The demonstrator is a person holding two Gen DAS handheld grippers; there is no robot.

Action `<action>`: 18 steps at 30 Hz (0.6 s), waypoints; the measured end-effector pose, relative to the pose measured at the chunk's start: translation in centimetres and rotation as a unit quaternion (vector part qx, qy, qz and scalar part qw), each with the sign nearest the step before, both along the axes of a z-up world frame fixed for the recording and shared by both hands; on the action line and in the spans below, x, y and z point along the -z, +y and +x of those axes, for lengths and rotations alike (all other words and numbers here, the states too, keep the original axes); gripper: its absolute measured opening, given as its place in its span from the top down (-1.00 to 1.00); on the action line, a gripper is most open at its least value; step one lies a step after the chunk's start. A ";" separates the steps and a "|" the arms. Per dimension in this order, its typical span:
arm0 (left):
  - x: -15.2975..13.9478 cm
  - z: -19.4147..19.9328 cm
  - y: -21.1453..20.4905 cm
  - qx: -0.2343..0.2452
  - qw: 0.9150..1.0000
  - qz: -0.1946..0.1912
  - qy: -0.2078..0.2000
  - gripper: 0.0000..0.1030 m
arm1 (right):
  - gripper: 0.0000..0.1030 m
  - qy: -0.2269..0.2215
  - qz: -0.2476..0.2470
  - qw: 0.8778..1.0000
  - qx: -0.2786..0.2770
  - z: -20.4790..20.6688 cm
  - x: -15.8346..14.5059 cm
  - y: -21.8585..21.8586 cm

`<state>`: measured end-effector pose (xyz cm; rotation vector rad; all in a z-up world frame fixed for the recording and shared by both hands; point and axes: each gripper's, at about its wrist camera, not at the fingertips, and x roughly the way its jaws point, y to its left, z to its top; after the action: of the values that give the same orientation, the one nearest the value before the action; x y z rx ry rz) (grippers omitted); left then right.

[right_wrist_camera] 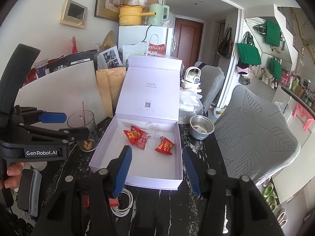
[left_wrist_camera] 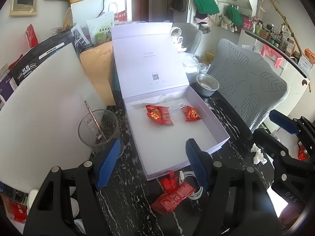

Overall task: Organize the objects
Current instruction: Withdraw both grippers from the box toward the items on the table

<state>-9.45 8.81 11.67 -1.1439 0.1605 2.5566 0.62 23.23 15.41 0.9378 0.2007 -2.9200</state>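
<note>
An open white gift box (left_wrist_camera: pixel 198 106) (right_wrist_camera: pixel 178 139) lies on the black marble table, its lid propped up behind. Inside lie two red snack packets (left_wrist_camera: pixel 159 115) (right_wrist_camera: pixel 135 136) overlapping, a third red packet (left_wrist_camera: pixel 191 113) (right_wrist_camera: pixel 165 146), and a clear plastic wrapper (right_wrist_camera: pixel 154 132). Another red packet (left_wrist_camera: pixel 172 198) and a coiled white cable (left_wrist_camera: pixel 194 186) (right_wrist_camera: pixel 123 202) lie on the table in front of the box. My left gripper (left_wrist_camera: pixel 152 162) is open and empty above the box's near edge. My right gripper (right_wrist_camera: pixel 156 170) is open and empty over the box's front wall.
A glass cup with a spoon (left_wrist_camera: pixel 99 130) (right_wrist_camera: pixel 83 129) stands left of the box. A metal bowl (left_wrist_camera: pixel 207 84) (right_wrist_camera: pixel 201 126) stands to its right. A grey leaf-patterned chair (left_wrist_camera: pixel 250 84) (right_wrist_camera: pixel 258 133) is at the right. A crumpled tissue (left_wrist_camera: pixel 258 154) lies on the table. Bags and boards crowd the back left.
</note>
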 end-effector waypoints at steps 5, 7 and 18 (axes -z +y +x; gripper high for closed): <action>0.7 1.6 -0.3 0.006 1.000 -0.002 -0.005 -0.33 | -0.05 -0.005 -0.001 1.000 0.001 1.7 0.7 -0.3; 1.1 2.1 -0.4 0.008 1.000 -0.002 -0.007 -0.33 | -0.05 -0.007 -0.004 1.000 0.001 2.2 1.0 -0.5; 3.8 4.4 -1.5 0.014 0.999 -0.002 -0.033 -0.33 | -0.05 -0.032 -0.030 0.999 -0.005 4.8 3.8 -1.4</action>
<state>-5.06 7.28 7.84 -1.2161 0.1664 2.4921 5.38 21.83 11.62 1.0149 0.1147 -2.8647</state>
